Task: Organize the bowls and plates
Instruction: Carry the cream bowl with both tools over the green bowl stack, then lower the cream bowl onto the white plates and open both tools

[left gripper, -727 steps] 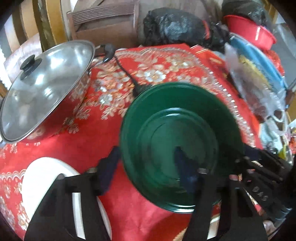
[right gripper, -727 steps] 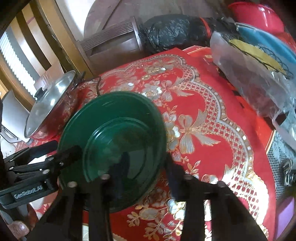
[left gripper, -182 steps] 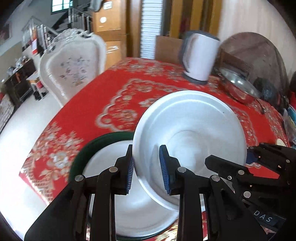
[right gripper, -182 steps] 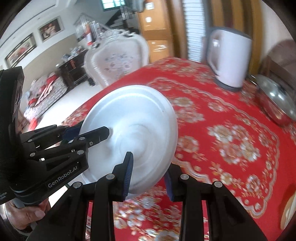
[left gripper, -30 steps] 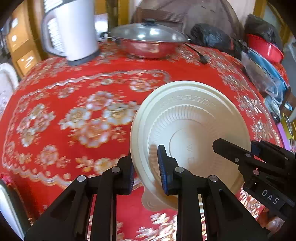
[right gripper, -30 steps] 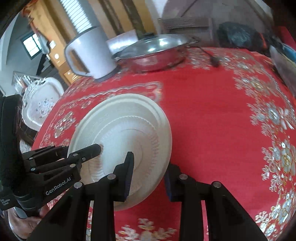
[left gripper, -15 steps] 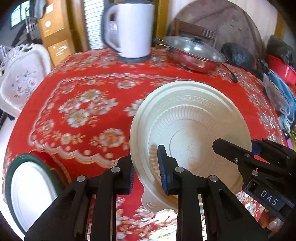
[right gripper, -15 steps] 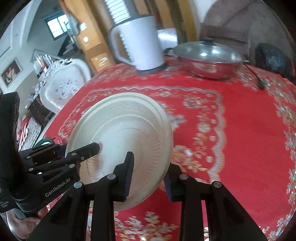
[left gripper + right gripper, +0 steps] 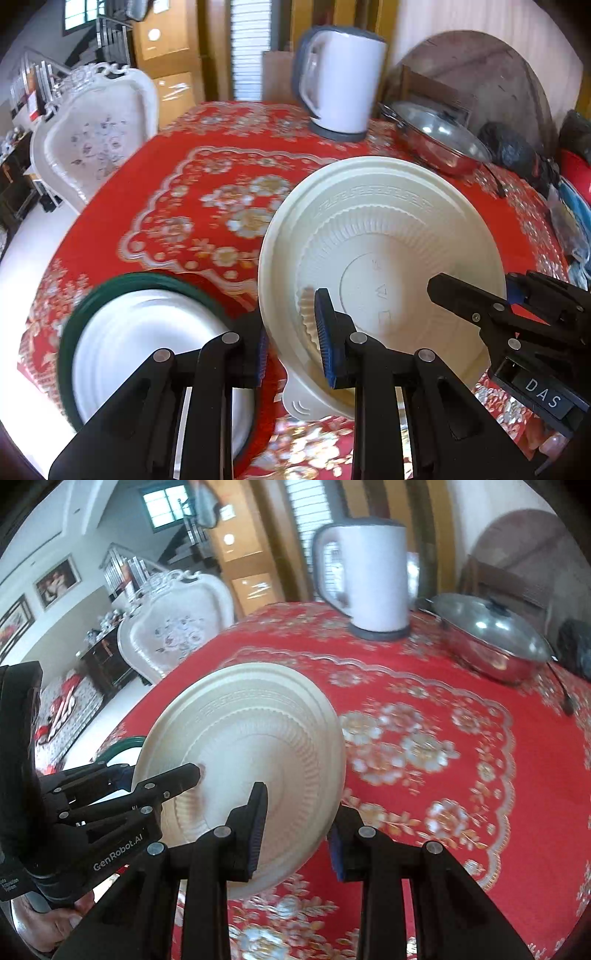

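Note:
Both grippers hold one cream ribbed plastic plate (image 9: 384,266) tilted above the red tablecloth. My left gripper (image 9: 291,332) is shut on its near left rim. My right gripper (image 9: 297,823) is shut on its other rim, and shows in the left wrist view (image 9: 480,306) at the right. The plate also shows in the right wrist view (image 9: 243,753). At the lower left a white plate (image 9: 147,350) lies inside a dark green plate (image 9: 147,280) near the table edge.
A white electric kettle (image 9: 340,81) stands at the far side of the table (image 9: 207,173). A steel pan with a glass lid (image 9: 436,144) sits to its right. A white carved chair (image 9: 92,136) stands off the left edge. Bags and red and blue dishes crowd the far right.
Both grippers have swung left with the cream plate, away from the pan side. The stacked white and green plates have come closer, now just left of the held plate.

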{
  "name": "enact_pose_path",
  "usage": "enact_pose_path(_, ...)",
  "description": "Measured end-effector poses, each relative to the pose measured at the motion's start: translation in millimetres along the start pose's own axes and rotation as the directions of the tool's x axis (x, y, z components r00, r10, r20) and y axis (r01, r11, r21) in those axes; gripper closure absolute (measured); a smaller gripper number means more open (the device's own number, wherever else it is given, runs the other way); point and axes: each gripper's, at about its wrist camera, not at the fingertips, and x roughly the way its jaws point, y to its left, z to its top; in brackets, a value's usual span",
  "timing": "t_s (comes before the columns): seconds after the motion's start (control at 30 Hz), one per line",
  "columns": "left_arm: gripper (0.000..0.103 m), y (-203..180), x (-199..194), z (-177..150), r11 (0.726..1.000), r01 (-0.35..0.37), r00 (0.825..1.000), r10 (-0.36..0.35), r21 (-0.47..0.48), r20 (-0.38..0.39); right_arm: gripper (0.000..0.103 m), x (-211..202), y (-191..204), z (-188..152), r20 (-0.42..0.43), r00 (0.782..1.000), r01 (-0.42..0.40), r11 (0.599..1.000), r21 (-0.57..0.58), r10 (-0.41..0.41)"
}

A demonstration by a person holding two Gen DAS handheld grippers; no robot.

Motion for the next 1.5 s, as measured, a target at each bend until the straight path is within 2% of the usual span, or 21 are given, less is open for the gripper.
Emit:
enact_pose_path(0.33,0.081,58.8,-25.9,-15.1,0.994,-0.064,0.997,0.066,-0.087,0.026,0.072,17.3,61.3,16.1,-0.007,0.999,-0.043,0.992,-0.119,0.042)
enact_pose_path(0.63,0.08,99.7,-30.1,-38.9,0.984,-0.103,0.995,0.104,-0.143,0.0,0.072,37.6,106.7,15.2,-0.045,0.996,-0.085,0.976,-0.203,0.077)
enact_pose_path(1.1,0.079,122.3,-25.6,-61.9,0.979,-0.125,0.992,0.118,-0.162,-0.05,0.069,60.7,140.0,1.6,-0.115,0.99,-0.108,0.962,-0.249,0.081)
enact_pose_path(1.5,0.079,130.0,-22.6,-66.4,0.974,-0.156,0.987,0.149,-0.161,-0.055,0.068,74.0,151.6,-2.7,-0.148,0.987,-0.108,0.957,-0.27,0.07)
